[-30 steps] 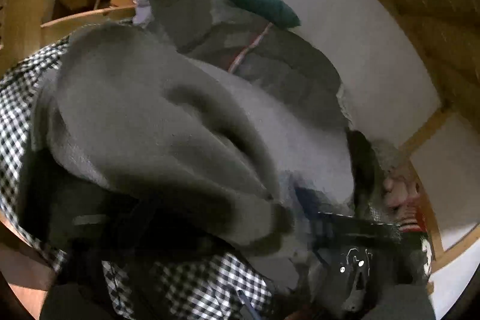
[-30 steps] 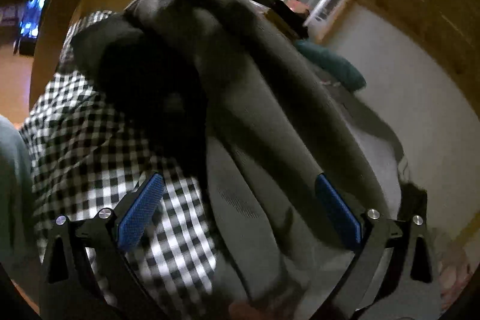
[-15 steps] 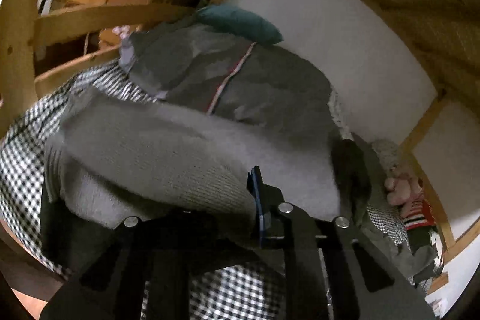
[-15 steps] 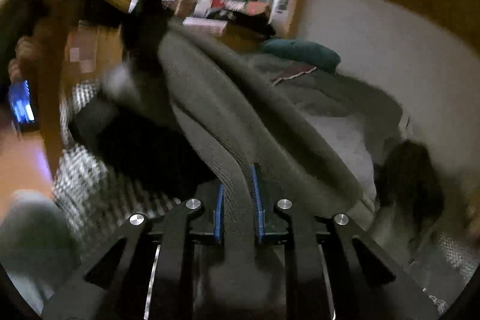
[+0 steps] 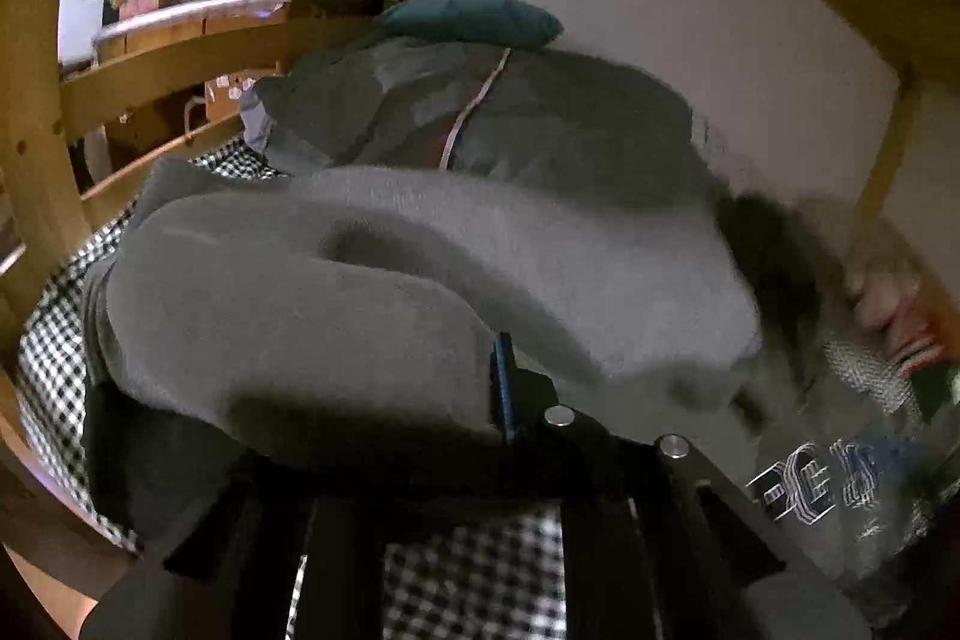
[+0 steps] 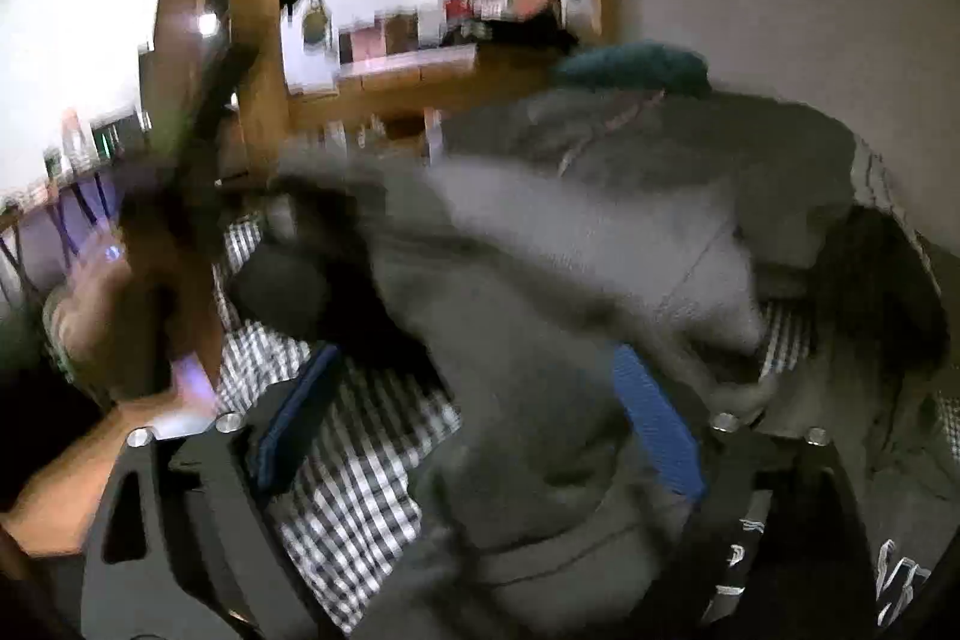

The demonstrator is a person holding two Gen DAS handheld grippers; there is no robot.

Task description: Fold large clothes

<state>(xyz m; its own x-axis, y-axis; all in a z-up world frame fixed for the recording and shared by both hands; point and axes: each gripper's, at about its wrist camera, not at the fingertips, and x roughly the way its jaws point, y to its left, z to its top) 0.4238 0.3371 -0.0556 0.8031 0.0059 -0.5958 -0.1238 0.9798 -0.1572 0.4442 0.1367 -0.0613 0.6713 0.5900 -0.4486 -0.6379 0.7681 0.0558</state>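
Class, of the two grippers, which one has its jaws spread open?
The right gripper: its blue pads stand wide apart over the grey sweater. The left gripper is pinched on cloth.

Bulky grey sweatshirt, bunched and draped over the checkered bedsheet

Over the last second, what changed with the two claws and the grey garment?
The right claw, shut on the grey sweatshirt half a second ago, has opened and released it. The left claw remains shut on the sweatshirt fold. The checkered sheet and teal pillow are unchanged.

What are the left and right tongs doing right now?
Left tongs: closed on the thick grey knit sweater.
Right tongs: open, holding nothing.
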